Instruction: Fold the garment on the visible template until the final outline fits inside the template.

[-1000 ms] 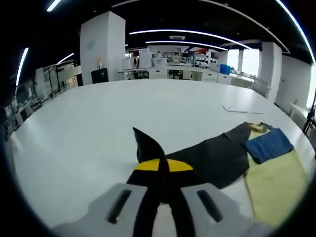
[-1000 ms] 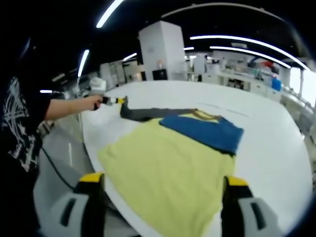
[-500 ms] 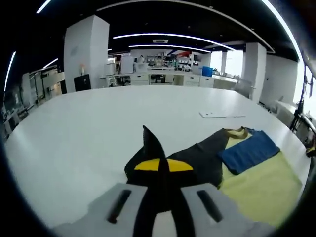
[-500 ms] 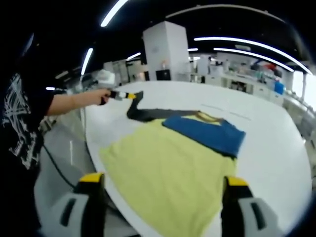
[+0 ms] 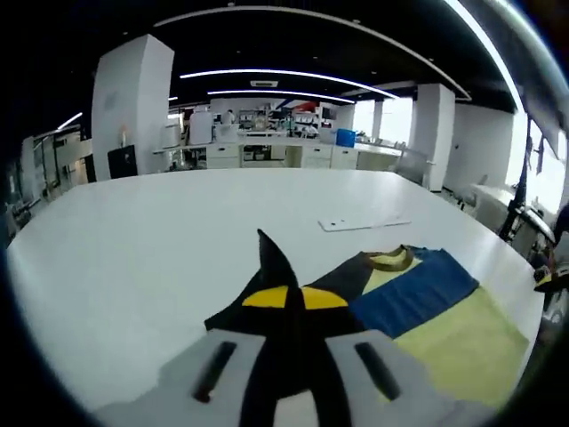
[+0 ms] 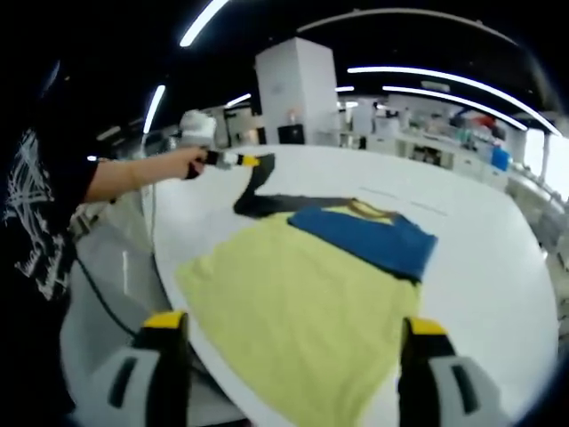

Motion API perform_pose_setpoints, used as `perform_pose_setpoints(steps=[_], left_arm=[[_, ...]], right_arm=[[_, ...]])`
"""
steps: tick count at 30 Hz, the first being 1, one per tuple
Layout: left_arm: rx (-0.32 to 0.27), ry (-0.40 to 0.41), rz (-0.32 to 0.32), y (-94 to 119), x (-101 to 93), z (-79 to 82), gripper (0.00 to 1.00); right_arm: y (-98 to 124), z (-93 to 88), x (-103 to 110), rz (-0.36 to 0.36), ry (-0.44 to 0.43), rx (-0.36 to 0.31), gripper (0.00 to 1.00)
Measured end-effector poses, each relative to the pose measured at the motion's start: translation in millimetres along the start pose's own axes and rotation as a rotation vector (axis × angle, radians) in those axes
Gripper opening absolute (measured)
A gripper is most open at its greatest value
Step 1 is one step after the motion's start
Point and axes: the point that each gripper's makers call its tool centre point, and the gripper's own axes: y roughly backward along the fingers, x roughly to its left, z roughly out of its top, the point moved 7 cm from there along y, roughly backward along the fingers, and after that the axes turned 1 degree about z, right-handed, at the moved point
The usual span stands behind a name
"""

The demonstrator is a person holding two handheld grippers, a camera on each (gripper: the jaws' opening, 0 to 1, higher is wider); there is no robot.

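Mid-fold. Left hand-held gripper [image 5: 293,298] is clamped on a corner of the dark sleeve [image 5: 356,280], which is lifted off the worktop [image 5: 133,240] and pointing up between the jaws. In the right gripper view it sits at the far left edge [image 6: 252,161], sleeve [image 6: 267,203] trailing down to the garment.

Garment [image 6: 302,302] lies flat on the worktop near its front edge: yellow body, blue panel [image 6: 364,238] folded over the collar end. Can't make out any template outline under it; probably hidden by the cloth.

Right hand-held gripper [image 6: 289,351] is spread wide, empty, hovering over the near hem.

Next move, my read: carry the sleeve across onto the yellow body and lay it flat without dragging the rest.

Around: a thin white flat piece [image 5: 364,223] on the worktop beyond the collar, well apart. Nothing in the fold path. Main risk is the hem hanging off the near edge.
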Motion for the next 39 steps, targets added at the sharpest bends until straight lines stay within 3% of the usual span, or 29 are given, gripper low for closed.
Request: perform_pose_setpoints(steps=[18,39], left_arm=[[-0.046,-0.017,-0.117,-29,-60.6,30.3,0.00],[-0.020,-0.030,-0.221,-65,-129.1,31.5,0.00]], right_arm=[[0,-6.1,-3,-0.013,-0.004,0.015,0.99],[3,-13.5,-13,-0.029,-0.031,0.030,0.99]])
